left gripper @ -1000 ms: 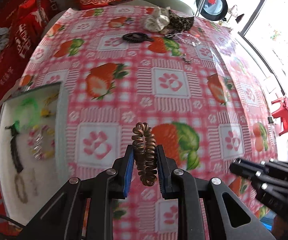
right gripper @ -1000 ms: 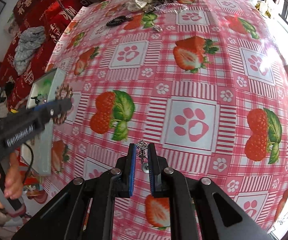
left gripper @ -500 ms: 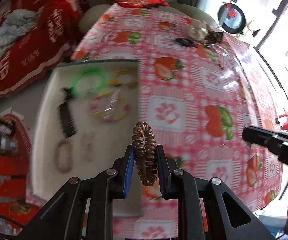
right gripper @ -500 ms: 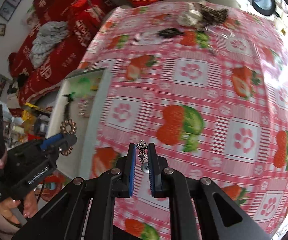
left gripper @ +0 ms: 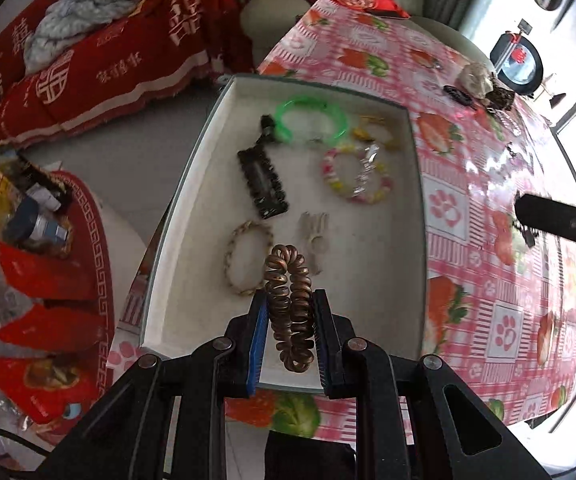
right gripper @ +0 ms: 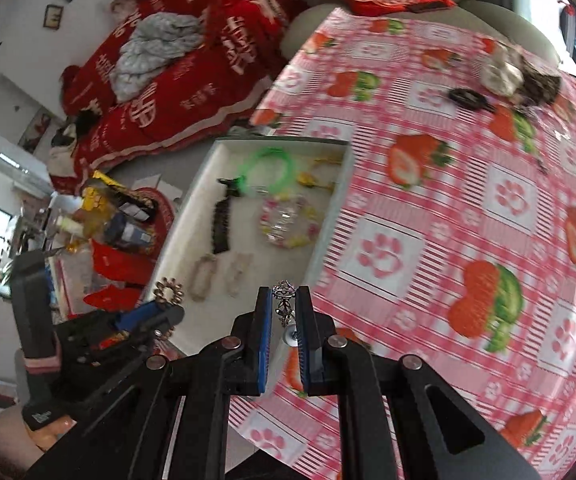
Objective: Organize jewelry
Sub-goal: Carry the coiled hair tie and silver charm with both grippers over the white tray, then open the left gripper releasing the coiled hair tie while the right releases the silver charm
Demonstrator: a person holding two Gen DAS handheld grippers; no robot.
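My left gripper is shut on a bronze spiral hair tie and holds it above the near part of a white tray. The tray holds a green bangle, a black hair clip, a beaded bracelet and a braided bracelet. My right gripper is shut on a small silver earring, over the tray's right rim. The left gripper with the hair tie also shows in the right wrist view.
The table has a pink strawberry cloth. At its far end lie a black hair tie, a white scrunchie and a dark scrunchie. A red sofa and a cluttered stool stand to the left.
Both grippers have swung left from over the tablecloth to over the tray, each still holding its item. The tray now fills the middle of both views.
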